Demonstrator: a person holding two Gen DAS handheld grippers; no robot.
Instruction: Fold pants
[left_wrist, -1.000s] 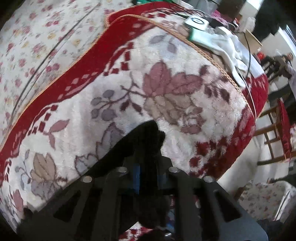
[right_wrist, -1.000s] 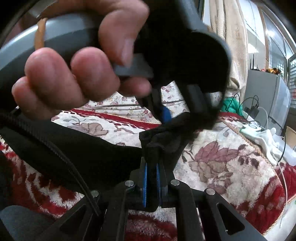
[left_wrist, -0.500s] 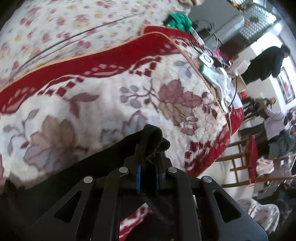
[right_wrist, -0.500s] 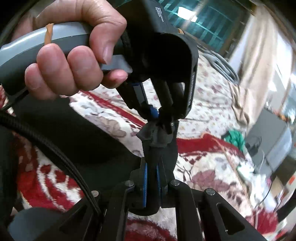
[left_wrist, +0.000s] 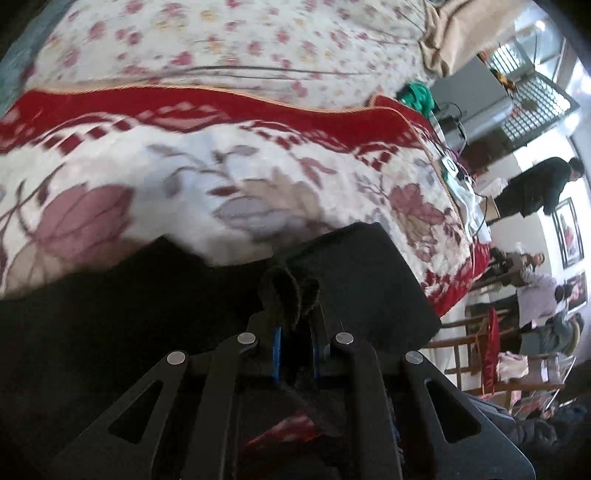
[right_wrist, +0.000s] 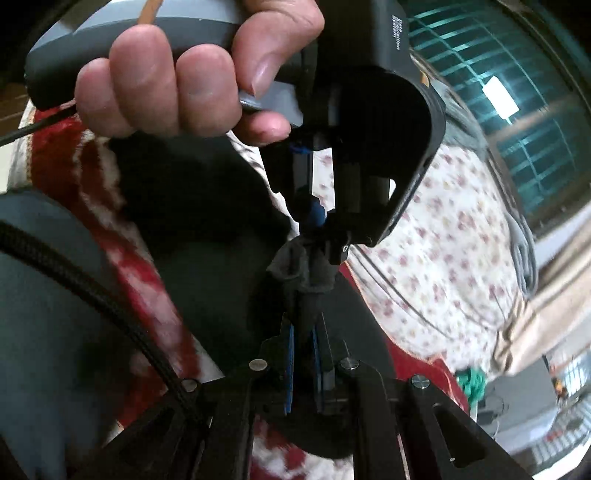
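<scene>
Two grippers, both mine, pinched tight on one item: black pants (left_wrist: 362, 280), draped over the floral blanket (left_wrist: 229, 184). Left gripper (left_wrist: 295, 314) and right gripper (right_wrist: 304, 332) each clamp a bunched edge, close together above the blanket, presumably to carry one end over for a fold.

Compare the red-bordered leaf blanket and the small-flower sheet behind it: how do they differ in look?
The leaf blanket is plush, with large leaves and a wide red border; the flower sheet looks thin and flat, with tiny scattered blossoms and no red band. The black pants lie on the blanket, not on the sheet. Both have a pale ground and pink-red plant motifs.
</scene>
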